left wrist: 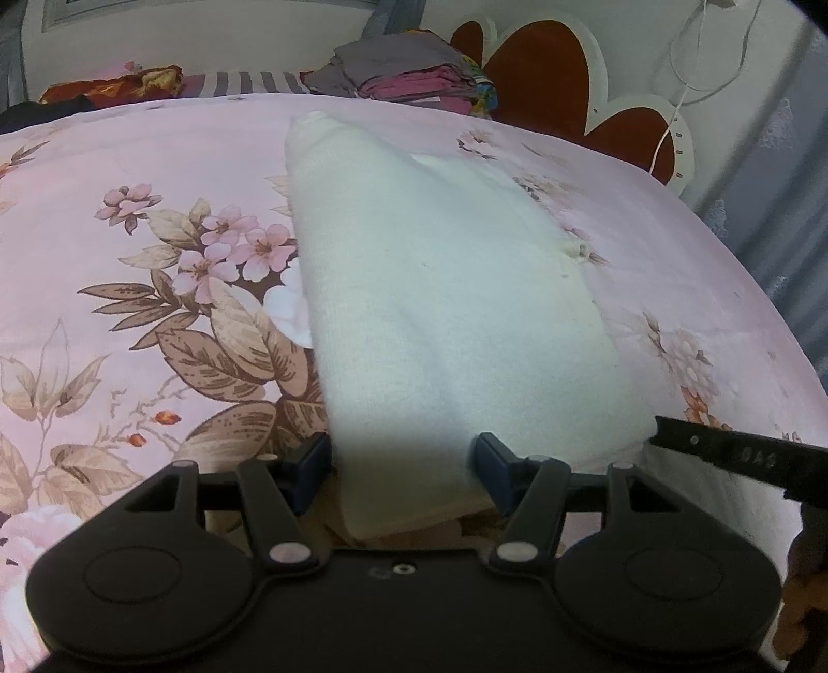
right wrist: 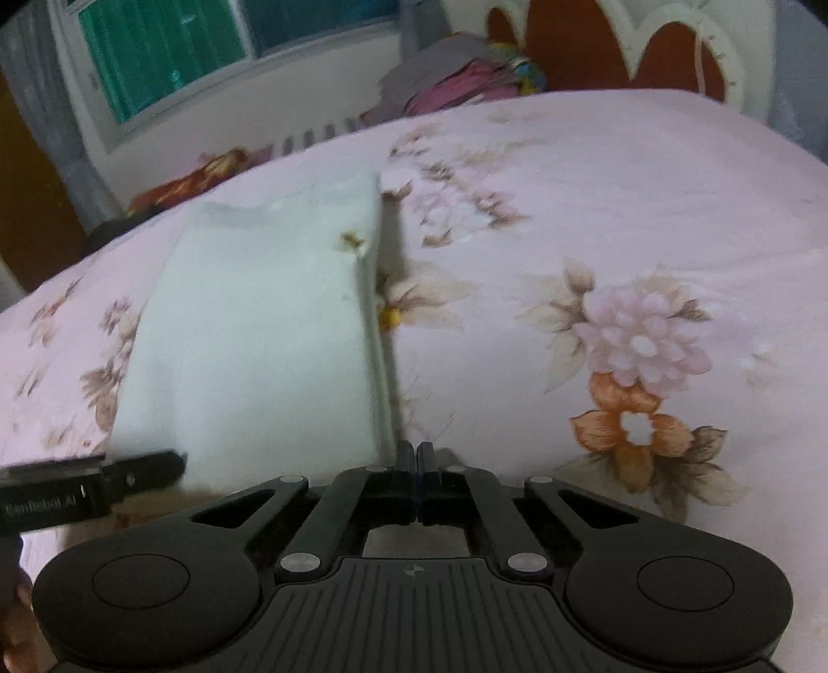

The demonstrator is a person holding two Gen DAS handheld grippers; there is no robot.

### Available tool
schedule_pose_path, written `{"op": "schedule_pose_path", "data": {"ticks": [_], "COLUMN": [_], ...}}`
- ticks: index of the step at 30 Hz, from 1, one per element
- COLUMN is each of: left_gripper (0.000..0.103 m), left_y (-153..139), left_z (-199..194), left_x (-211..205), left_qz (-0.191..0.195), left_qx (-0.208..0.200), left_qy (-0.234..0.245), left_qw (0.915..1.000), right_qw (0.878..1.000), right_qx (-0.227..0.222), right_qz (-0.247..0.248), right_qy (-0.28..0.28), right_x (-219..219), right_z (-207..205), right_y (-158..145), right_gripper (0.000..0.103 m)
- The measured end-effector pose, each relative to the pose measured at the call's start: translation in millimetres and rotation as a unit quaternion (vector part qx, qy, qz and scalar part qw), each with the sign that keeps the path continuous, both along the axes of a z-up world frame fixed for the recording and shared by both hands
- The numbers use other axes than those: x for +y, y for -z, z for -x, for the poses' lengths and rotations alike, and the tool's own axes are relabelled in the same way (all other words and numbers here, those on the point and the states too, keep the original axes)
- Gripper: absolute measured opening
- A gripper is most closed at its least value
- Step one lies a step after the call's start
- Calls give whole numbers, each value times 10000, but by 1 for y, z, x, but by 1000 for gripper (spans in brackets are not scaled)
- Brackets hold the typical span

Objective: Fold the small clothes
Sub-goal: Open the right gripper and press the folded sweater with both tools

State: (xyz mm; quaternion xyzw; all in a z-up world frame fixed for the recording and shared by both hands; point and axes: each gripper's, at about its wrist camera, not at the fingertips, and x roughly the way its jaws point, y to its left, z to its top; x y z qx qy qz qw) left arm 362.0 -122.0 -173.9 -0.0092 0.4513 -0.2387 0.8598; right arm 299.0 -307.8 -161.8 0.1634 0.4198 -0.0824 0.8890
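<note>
A white cloth (left wrist: pixel 440 290), folded into a long strip, lies on the pink floral bedspread (left wrist: pixel 129 321) and runs away from me. In the left wrist view its near end sits between the blue pads of my left gripper (left wrist: pixel 401 466), which stand apart without pinching it. My right gripper (right wrist: pixel 416 455) is shut, its tips meeting at the near right corner of the cloth (right wrist: pixel 259 336), whose right edge stands slightly raised. The right gripper's finger (left wrist: pixel 724 450) reaches that corner from the right. One left gripper finger (right wrist: pixel 103 481) shows at the cloth's near left corner.
A pile of folded clothes (left wrist: pixel 409 67) sits at the far edge of the bed beside a red and white headboard (left wrist: pixel 548 77). A striped cloth (left wrist: pixel 248 83) and a red patterned one (left wrist: pixel 119 85) lie at the far left. A window (right wrist: pixel 171 46) is behind.
</note>
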Motion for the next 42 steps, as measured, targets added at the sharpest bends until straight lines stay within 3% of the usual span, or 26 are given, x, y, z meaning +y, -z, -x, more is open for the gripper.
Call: {"op": "schedule_pose_path", "data": {"ticks": [9,15,16,17,18,19,22,32,33,34,35,39,40,41,42], "left_gripper": [60,61,61,62,62,62,62,63,63,63,63,63,61,59,57], "left_y": [-8,-39,-45,-49,-53,-56,-61,-45,-41,-37,-32,-13,-9,-5,-1], "left_z": [1,-3,-8,-13,-20,-30,-61,-157,-164,-171,-178,-190,-190,-189,-188], "left_x": [0,10,12,13,13,13,12,-12,-13,-13,-12,-2,1,4,6], "left_qz": [-65,178,231,280,338,407,537,618,603,592,627,777,790,813,844], "left_qx": [35,-130,-173,-205,-219,-225,-238,-183,-155,-120,-49,262,304,334,344], "left_qy": [126,41,-28,-102,-184,-288,-622,-1027,-1073,-1150,-1203,-1360,-1409,-1453,-1472], "left_qw": [9999,9997,9996,9993,9990,9985,9963,9926,9923,9915,9907,9873,9864,9855,9849], "right_qw": [9992,9979,9977,9976,9974,9968,9954,9939,9941,9939,9934,9908,9903,9909,9918], "right_qx": [-331,-437,-463,-485,-529,-649,-798,-510,-462,-416,-373,-318,-324,-320,-361], "right_qz": [-209,-378,-387,-394,-382,-342,-211,-878,-896,-937,-1017,-1270,-1287,-1202,-1053], "right_qy": [-112,-290,-312,-310,-297,-308,-482,-440,-409,-398,-387,-338,-409,-509,-627], "right_x": [-8,-16,-19,-22,-25,-26,-27,-49,-51,-54,-56,-63,-62,-58,-54], "right_z": [-10,-42,-49,-55,-62,-69,-93,-194,-202,-209,-213,-228,-230,-230,-228], "right_y": [-25,-30,-31,-32,-33,-35,-39,-10,-5,-1,3,14,15,16,15], "right_gripper": [2,5,17,52,70,78,78,77,73,57,49,48,29,19,19]}}
